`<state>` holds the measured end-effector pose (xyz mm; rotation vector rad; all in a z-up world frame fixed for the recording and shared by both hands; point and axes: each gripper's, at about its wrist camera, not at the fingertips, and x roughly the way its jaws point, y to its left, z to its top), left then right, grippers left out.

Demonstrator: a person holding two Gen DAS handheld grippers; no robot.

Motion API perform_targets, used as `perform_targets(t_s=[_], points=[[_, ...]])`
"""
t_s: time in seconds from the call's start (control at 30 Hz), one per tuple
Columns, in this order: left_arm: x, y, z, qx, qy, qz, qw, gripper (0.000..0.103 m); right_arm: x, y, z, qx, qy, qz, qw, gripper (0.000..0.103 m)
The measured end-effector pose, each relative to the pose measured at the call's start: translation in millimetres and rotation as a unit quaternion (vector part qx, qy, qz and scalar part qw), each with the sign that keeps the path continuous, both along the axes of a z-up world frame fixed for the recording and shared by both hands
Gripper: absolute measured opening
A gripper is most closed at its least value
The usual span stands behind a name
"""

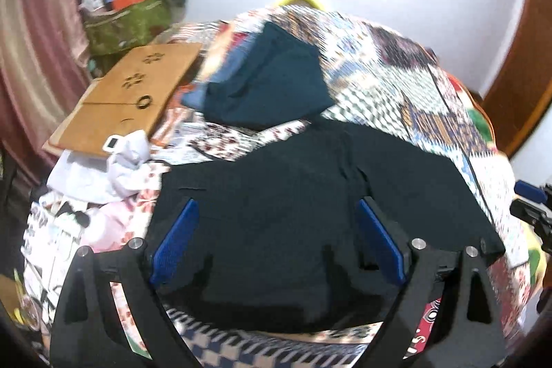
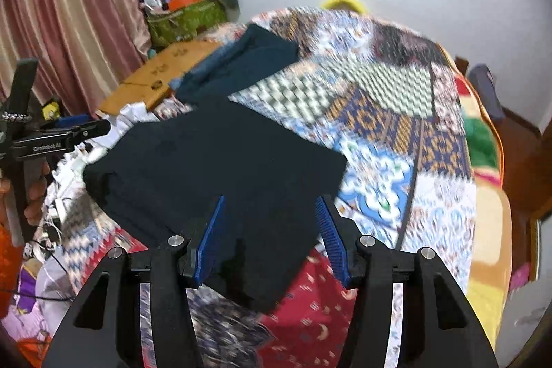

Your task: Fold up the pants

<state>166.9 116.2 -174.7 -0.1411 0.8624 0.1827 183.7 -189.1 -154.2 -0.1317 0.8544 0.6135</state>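
Observation:
Black pants [image 1: 293, 212] lie folded flat on the patchwork quilt [image 1: 396, 64]; they also show in the right wrist view [image 2: 214, 168]. My left gripper [image 1: 277, 206] is open, its blue pads [image 1: 176, 240] spread wide just above the near part of the pants, holding nothing. My right gripper [image 2: 270, 200] is open above the pants' near right corner, with the blue pads [image 2: 331, 237] apart and empty. The left gripper's body [image 2: 51, 137] shows at the left edge of the right wrist view.
A folded dark teal garment [image 1: 269, 81] lies further back on the quilt [image 2: 379, 99]. A brown cardboard sheet [image 1: 131, 92] and white crumpled cloth [image 1: 117, 168] sit at the left. A green bag of clutter [image 1: 124, 23] stands by the pink curtain [image 1: 31, 40].

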Motion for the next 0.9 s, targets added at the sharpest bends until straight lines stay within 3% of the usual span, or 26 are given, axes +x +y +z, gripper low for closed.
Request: perform_targets(t_s=[0.3,0.5,0.8,0.9], points=[[-36.3,70.4,-4.5,-0.036,-0.001,0.073,0.9967,0.093,-2.0,57.3,14.8,0.020,-0.029,0.049,0.998,0.050],[-53.6,110.4,-39.7,-0.114,0.038,0.101,0.9875,0.093,-4.3,98.3,-5.6,0.002,-0.012,0.078,0.997,0.050],[-61.5,135.2,-102.1,-0.276,0.091,0.116,0.9496,0.093,-0.6,129.6,-46.8,-0.044,0.033,0.087,0.995,0.050],[-59.8,137.6,-118.8,-0.340,0.100,0.110,0.9285,0.093,0.1,127.4,-45.3,-0.038,0.043,0.083,0.995,0.050]])
